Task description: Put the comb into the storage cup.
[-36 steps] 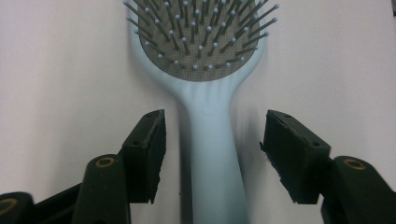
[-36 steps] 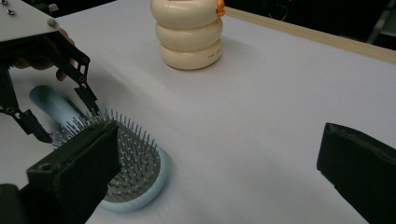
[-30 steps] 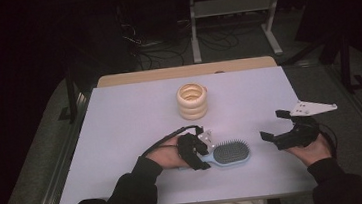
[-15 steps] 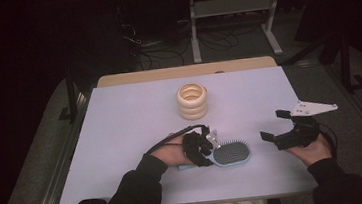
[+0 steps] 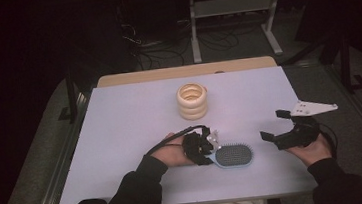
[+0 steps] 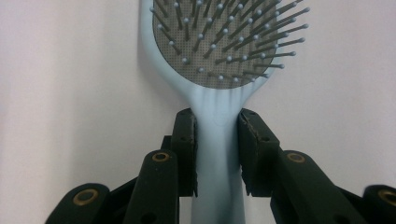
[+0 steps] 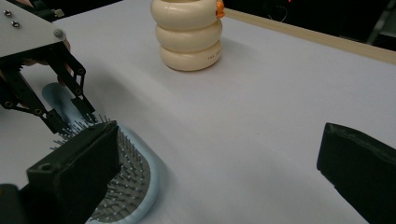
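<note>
On the left, a hand holds the left gripper [image 5: 204, 147] low on the pale tabletop [image 5: 120, 123]. It sits just left of the hairbrush [image 5: 233, 155] and points at it. Its two black fingers [image 6: 184, 140] have just been closing. In the left gripper view they now stand one on each side of the light blue handle and look to be pinching it, right below the round head. The handle runs back between the fingers toward the gripper.

The hairbrush lies flat on the tabletop with its bristles up. It is light blue with a grey pad and thin pins with little ball tips. It lies near the front edge of the tabletop, about in the middle.

Behind the hairbrush, farther from the person, stands a stack of cream rings [image 5: 192, 101]. There are three rings, one on top of the other. The stack is well apart from the hairbrush and nothing touches it.

To the right of the hairbrush is the right gripper [image 5: 277, 125], held in the other hand. Its fingers [image 7: 79, 172] are spread wide apart and hold nothing. It is near the hairbrush but does not touch it.
</note>
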The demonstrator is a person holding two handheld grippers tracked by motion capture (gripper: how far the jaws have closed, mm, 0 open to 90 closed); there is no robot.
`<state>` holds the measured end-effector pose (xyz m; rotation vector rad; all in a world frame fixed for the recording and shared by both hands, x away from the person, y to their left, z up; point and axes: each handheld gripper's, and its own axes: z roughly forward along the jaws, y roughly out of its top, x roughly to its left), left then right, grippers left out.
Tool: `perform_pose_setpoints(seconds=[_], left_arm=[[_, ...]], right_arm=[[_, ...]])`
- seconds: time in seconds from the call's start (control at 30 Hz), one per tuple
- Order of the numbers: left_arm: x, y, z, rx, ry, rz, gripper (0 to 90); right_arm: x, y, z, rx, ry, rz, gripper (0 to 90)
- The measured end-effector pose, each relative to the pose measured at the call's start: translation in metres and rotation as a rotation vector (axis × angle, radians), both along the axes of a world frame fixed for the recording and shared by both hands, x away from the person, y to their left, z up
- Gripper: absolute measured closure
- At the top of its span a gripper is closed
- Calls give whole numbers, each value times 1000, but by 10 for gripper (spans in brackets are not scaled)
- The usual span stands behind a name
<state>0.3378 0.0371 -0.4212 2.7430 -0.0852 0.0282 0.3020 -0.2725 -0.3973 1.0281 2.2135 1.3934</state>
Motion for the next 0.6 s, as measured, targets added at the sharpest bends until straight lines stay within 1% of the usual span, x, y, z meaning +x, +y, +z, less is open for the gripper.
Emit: perform_pose_setpoints(seconds=[0.03, 0.17, 0.3, 0.33, 0.43, 0.6], left_arm=[[0, 0, 0, -4, 7, 2, 704], [1, 1, 2, -11, 13, 7, 705], [4, 6, 6, -33, 21, 21, 706], [4, 7, 7, -39, 31, 22, 706], [5, 10, 11, -58, 43, 23, 706], [9, 16, 16, -77, 49, 38, 706]], right_arm=[[0, 0, 0, 0, 0, 0, 0], [0, 0, 0, 2, 0, -1, 0], [0, 0, 0, 1, 0, -1, 0], [0, 0, 0, 1, 1, -1, 0], [0, 0, 0, 2, 1, -2, 0], [0, 0, 0, 1, 2, -3, 0]])
